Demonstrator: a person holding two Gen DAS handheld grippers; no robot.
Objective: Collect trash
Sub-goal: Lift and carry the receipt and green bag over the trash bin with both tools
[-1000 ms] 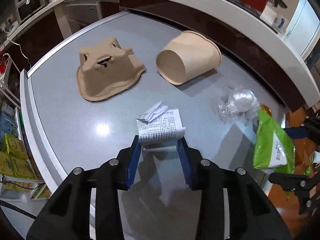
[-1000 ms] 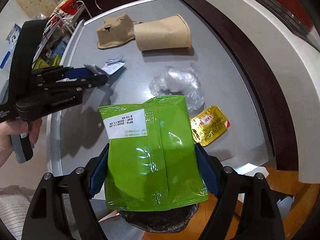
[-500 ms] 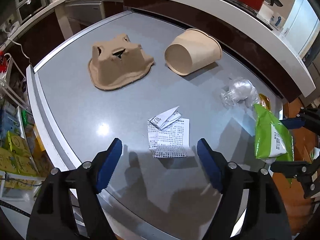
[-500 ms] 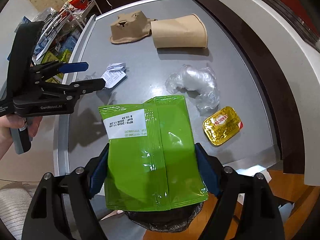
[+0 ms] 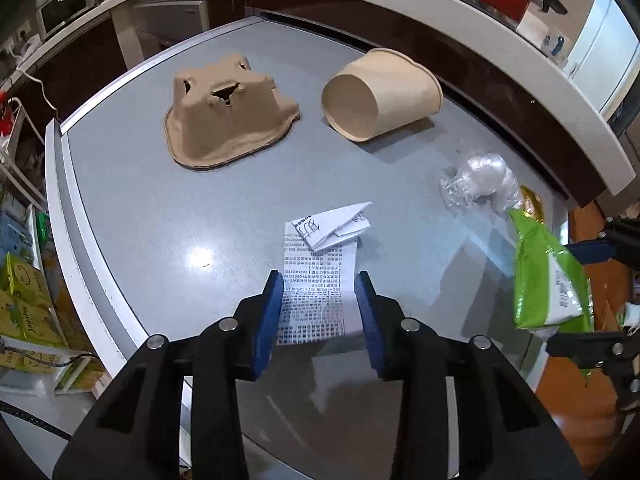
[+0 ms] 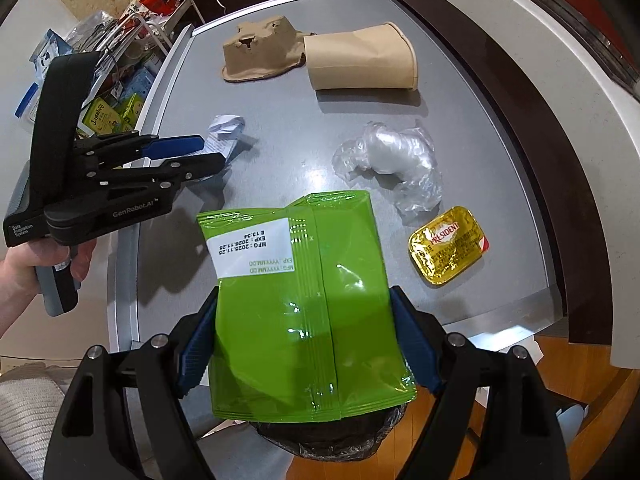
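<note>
A printed receipt (image 5: 316,296) lies on the grey table (image 5: 140,208) with a folded paper scrap (image 5: 340,226) on its far end. My left gripper (image 5: 318,284) is shut on the receipt's near end, its blue pads against both long edges. In the right wrist view the left gripper (image 6: 200,152) reaches in from the left, held by a hand. My right gripper (image 6: 304,294) is shut on a green foil packet (image 6: 308,304) and holds it above a black bin bag (image 6: 332,436) off the table's edge. The same packet (image 5: 548,276) shows at the right of the left wrist view.
Further back lie an upturned pulp cup carrier (image 5: 228,116) and a tipped paper cup (image 5: 380,96). Crumpled clear plastic (image 6: 392,160) and a gold butter portion (image 6: 448,248) sit at the right. A white counter curves behind; shelves with boxes stand at the left.
The left jaws opened wide above the receipt half a second ago and have closed on it again, lower down. The right gripper and green packet have kept still.
</note>
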